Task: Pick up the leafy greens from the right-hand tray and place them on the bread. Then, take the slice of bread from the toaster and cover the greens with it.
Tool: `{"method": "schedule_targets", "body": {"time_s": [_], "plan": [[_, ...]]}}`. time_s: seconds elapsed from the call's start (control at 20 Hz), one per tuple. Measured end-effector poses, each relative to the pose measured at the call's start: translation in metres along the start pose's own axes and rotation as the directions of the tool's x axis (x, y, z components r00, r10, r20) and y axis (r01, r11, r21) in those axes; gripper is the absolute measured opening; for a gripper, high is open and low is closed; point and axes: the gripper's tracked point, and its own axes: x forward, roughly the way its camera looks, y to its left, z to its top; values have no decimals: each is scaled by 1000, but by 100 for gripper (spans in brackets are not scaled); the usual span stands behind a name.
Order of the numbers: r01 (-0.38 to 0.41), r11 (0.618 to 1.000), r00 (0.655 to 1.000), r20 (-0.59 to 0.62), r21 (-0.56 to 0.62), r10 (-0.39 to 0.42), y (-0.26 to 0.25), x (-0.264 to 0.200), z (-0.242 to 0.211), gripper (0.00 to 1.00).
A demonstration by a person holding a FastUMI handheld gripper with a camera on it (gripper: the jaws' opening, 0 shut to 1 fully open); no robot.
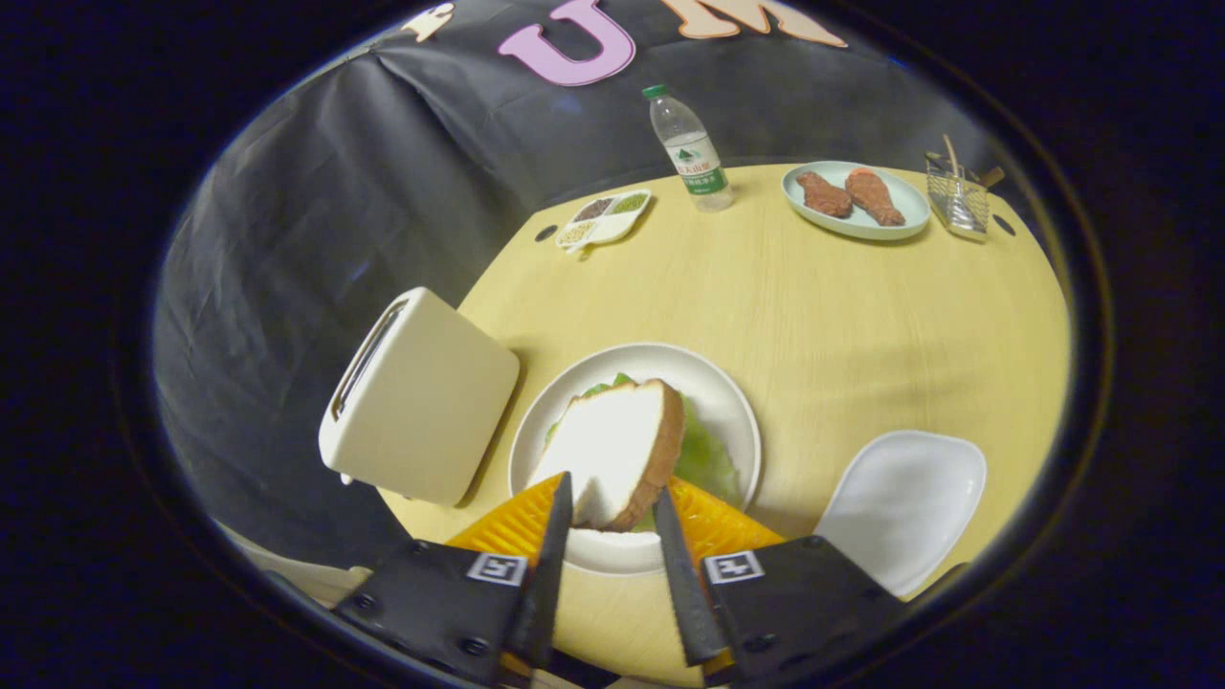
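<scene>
White bread slice (612,450) tilts over greens (706,459) on the plate (723,402).
Light, soft, crushable; gripper (612,522) fingers narrowly flank its near crust; contact unclear.

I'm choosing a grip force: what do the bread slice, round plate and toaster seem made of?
Bread slice between the tongs: probably soft foam, with a matte white face and brown crust. Round plate: likely glazed ceramic or melamine, smooth white with a faint sheen. Toaster: seemingly cream plastic or painted metal, satin finish.

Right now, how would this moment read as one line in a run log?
jaws: open, either side of the tan-crusted white bread slice | slice: on green lettuce, round white plate | cream toaster: slot looks empty
</scene>
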Motion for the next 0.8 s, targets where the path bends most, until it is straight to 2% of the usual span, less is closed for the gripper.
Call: {"method": "schedule_targets", "body": {"time_s": [0.25, 0.4, 0.6, 0.8], "plan": [[26, 999, 1000, 16, -26, -26, -9, -9, -1, 81], [27, 999, 997, 74, -40, -24, -12, -26, 11, 100], [28, 998, 983, 185, -60, -16, -9, -63, 36, 100], [94, 990, 941, 335, -103, -55, -16, -113, 70, 100]]}}
